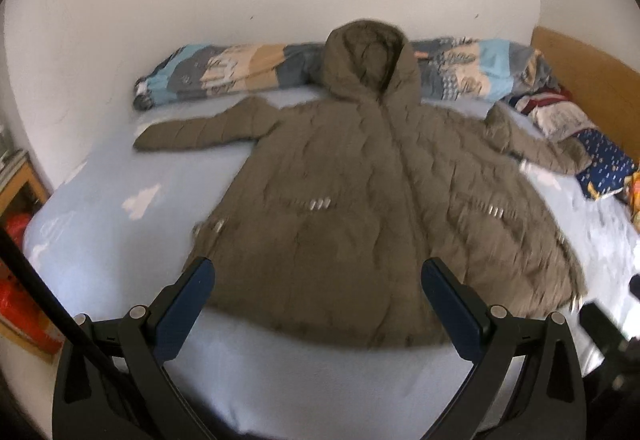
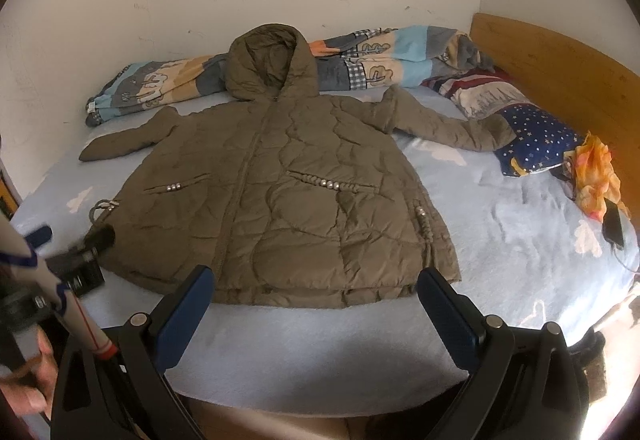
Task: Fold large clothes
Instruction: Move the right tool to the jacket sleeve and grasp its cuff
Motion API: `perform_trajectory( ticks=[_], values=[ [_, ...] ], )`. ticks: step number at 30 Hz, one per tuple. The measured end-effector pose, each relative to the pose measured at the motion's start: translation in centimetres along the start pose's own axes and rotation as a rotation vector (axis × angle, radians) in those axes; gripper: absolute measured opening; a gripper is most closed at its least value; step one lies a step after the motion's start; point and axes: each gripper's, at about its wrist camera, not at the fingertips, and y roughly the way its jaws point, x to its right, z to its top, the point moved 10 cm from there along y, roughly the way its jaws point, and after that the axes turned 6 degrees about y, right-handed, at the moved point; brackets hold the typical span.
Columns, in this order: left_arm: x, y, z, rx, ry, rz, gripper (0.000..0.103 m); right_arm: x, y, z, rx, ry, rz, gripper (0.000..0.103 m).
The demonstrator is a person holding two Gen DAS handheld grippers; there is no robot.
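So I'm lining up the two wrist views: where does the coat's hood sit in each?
Left wrist: the hood is at upper centre, resting on the patterned quilt by the wall.
Right wrist: the hood is upper left of centre, against the same quilt.
Shared landmark: the wooden headboard at the right edge of both.

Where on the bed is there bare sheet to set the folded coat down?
Bare sheet lies right of the coat, below the starry pillow, and along the near edge by the right gripper. The rolled quilt crowds the head end.
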Motion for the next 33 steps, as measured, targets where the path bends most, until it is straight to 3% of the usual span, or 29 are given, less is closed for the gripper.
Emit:
perform_trajectory(
  ticks=[5, 9, 13, 14, 17, 19, 24, 29, 33],
  values=[
    [1.5, 4.6, 5.6, 0.006, 0.069, -0.007, 0.103, 0.9, 2.4, 2.7, -0.006, -0.018, -0.012, 0.103],
    [3.8, 11.4, 8.9, -0.037, 0.129, -0.014, 0.103, 3.7, 6.1, 6.4, -0.036, 0.053, -0.005, 0.103],
    [5.2, 17.9, 6.8, -0.164, 0.153, -0.078, 0.103, 6.4, 9.9, 9.5, -0.064, 0.1, 0.017, 0.103],
    [5.4, 19.9, 5.3, -0.245, 0.159, -0.081, 0.103, 7.4, 11.0, 10.3, -0.073, 0.115, 0.019, 0.103],
    [5.5, 23.0, 4.0, -0.337, 0.143, -0.117, 0.103, 12.5, 14.7, 13.2, -0.102, 0.225, 0.042, 0.103],
    [4.9, 24.1, 4.6, -0.329, 0.151, -0.088, 0.103, 15.9, 16.4, 14.8, -0.102, 0.295, 0.03, 0.103],
    [4.8, 25.1, 4.7, -0.35, 0.127, -0.101, 0.103, 29.8, 22.3, 18.1, -0.095, 0.589, -0.066, 0.103],
    [4.3, 25.4, 4.5, -0.337, 0.152, -0.103, 0.103, 37.9, 26.0, 17.2, -0.103, 0.854, -0.062, 0.095],
    [4.0, 25.5, 4.4, -0.351, 0.129, -0.13, 0.103, 41.7, 26.6, 18.8, -0.023, 0.927, -0.053, 0.095]
  ],
)
